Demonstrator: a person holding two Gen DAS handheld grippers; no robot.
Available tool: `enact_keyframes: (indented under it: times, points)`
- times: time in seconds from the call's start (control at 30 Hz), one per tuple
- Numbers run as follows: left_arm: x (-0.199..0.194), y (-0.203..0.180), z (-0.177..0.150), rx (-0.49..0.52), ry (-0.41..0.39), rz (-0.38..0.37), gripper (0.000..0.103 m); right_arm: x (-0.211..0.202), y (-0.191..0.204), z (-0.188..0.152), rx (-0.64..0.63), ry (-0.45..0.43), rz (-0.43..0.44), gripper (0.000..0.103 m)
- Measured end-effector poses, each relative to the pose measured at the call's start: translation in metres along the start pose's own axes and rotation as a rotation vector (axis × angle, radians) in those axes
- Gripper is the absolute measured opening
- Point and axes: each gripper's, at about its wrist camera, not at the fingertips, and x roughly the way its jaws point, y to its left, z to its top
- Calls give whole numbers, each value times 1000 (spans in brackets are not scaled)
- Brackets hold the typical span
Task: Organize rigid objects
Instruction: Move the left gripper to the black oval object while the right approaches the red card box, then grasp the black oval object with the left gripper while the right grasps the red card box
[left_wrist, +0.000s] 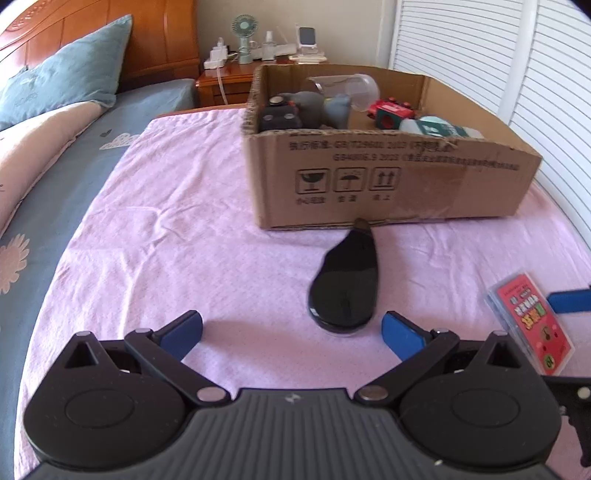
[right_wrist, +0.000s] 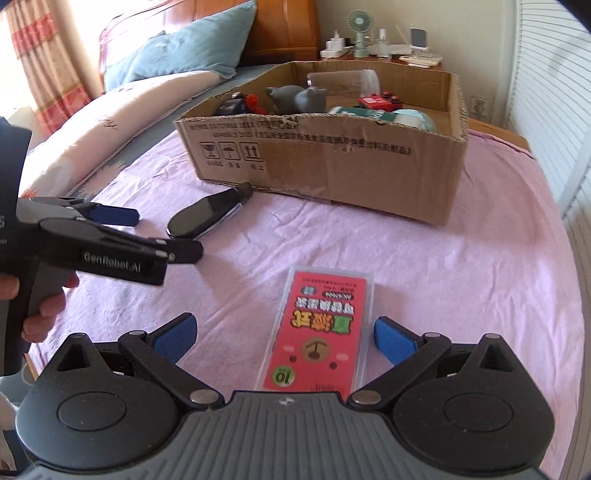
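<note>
Most pieces already sit inside the cardboard box (left_wrist: 388, 177), but the black shoehorn (left_wrist: 345, 284) and red card case (right_wrist: 317, 332) lie before it, left gripper (left_wrist: 291, 332) and right gripper (right_wrist: 284, 332) both spread wide, empty

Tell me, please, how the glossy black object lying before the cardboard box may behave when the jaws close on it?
The glossy black object looks hard and smooth, so it will probably stay stiff but may slip between the pads. It tapers toward the cardboard box, so a grasp there could squeeze it outward. It lies flat on the pink cloth, so rolling seems unlikely.
</note>
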Motion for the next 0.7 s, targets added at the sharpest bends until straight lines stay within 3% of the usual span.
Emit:
enact_keyframes:
  times: [0.2,0.43,0.7]
  points:
    - [0,27,0,-72,2,56,103,-3,3,-10,-24,2,-160,103]
    - [6,42,7,-99,-2,89,103,-16,-20,-23,10,24,-270,103]
    - [12,38,17,-57,-7,103,102,-24,-59,-23,167,3,-364,103]
